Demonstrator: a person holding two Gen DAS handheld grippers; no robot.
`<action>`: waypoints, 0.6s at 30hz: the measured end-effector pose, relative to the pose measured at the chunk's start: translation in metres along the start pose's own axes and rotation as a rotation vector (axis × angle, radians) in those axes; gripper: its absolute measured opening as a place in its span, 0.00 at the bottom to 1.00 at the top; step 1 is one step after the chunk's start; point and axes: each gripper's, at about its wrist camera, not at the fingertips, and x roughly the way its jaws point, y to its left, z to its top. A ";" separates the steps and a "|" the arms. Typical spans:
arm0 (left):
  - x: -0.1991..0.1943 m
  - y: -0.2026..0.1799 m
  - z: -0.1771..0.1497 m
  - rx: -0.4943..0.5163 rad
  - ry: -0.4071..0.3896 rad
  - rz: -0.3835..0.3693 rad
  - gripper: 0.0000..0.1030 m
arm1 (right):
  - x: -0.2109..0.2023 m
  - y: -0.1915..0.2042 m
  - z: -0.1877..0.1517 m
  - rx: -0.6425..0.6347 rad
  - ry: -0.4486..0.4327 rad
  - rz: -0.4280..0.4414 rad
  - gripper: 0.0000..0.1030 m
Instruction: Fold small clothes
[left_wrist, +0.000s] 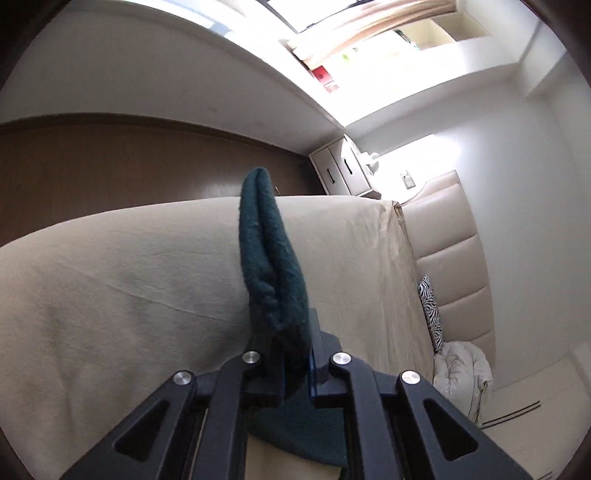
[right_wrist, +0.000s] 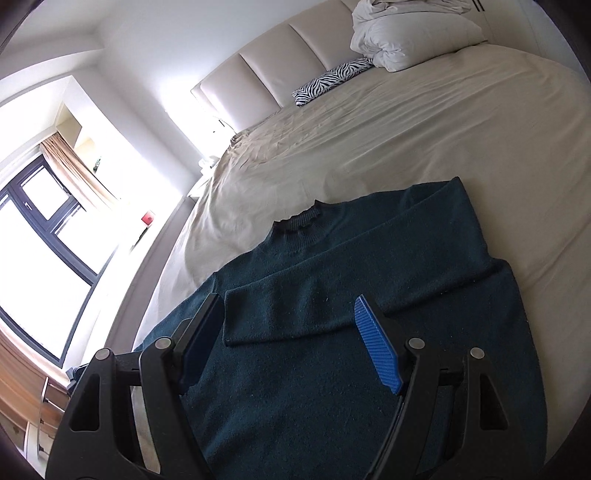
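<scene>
The bed (right_wrist: 424, 122) carries the sweater (right_wrist: 332, 332), spread flat at its near edge, collar toward 11 o'clock, one sleeve (right_wrist: 314, 295) already folded across the chest. The left hand-held gripper (left_wrist: 291, 354) is clamped on a doubled strip of the knit, probably the other sleeve, pointing to 12 o'clock. Carry it low across the chest, parallel to the first. The right hand-held gripper (right_wrist: 290, 339) hovers wide open and empty; it could pin the body.
</scene>
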 end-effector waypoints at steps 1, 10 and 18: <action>0.003 -0.025 -0.011 0.084 0.017 -0.009 0.08 | 0.002 -0.003 -0.001 0.010 0.006 0.005 0.70; 0.041 -0.218 -0.230 1.027 0.182 -0.027 0.08 | 0.016 -0.031 -0.002 0.093 0.048 0.039 0.70; 0.042 -0.193 -0.333 1.302 0.196 0.058 0.09 | 0.090 -0.034 -0.006 0.249 0.294 0.216 0.64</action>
